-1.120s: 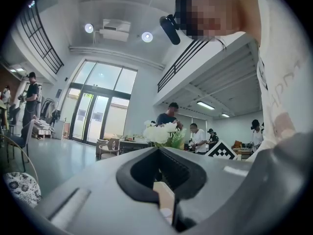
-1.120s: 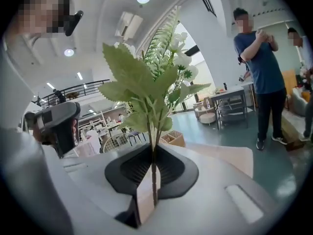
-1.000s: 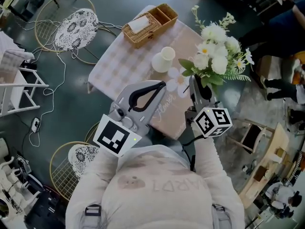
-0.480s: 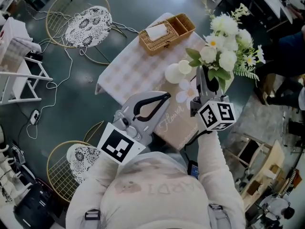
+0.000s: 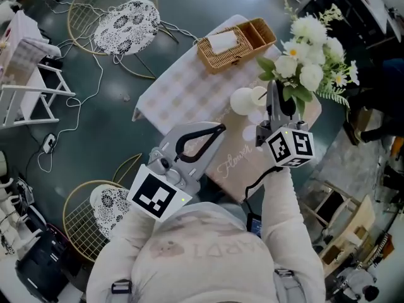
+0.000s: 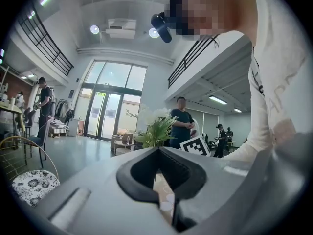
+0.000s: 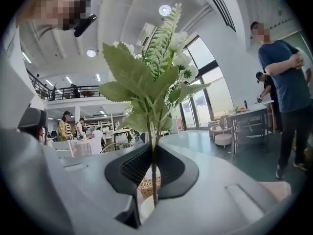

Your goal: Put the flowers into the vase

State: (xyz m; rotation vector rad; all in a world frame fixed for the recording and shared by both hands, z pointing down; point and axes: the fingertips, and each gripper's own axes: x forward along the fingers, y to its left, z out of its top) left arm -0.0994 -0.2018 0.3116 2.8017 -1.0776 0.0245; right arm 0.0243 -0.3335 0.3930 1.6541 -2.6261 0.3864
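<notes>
Right gripper (image 5: 276, 103): jaws clenched on the thin green stems of the bunch of white artificial flowers with green leaves (image 5: 307, 55). The stems stand upright between the pads, with the blooms at 1 o'clock from the jaws.

The flowers are not yet in the rounded white vase (image 5: 242, 100). It stands on the table with a pale checked cloth (image 5: 183, 87), just at 9 o'clock of that gripper.

Left gripper (image 5: 216, 129): jaws closed tip to tip on nothing, at 7 o'clock of the vase.

Woven wicker basket (image 5: 243, 40): at 12 o'clock of the vase.

The stems of the flowers (image 5: 309, 59) are hidden behind the right hand-held gripper (image 5: 274, 93), just beside the vase (image 5: 242, 100). In the right gripper view the vase shows only as a pale sliver under the jaws, and the basket (image 7: 145, 183) behind it is mostly covered.
</notes>
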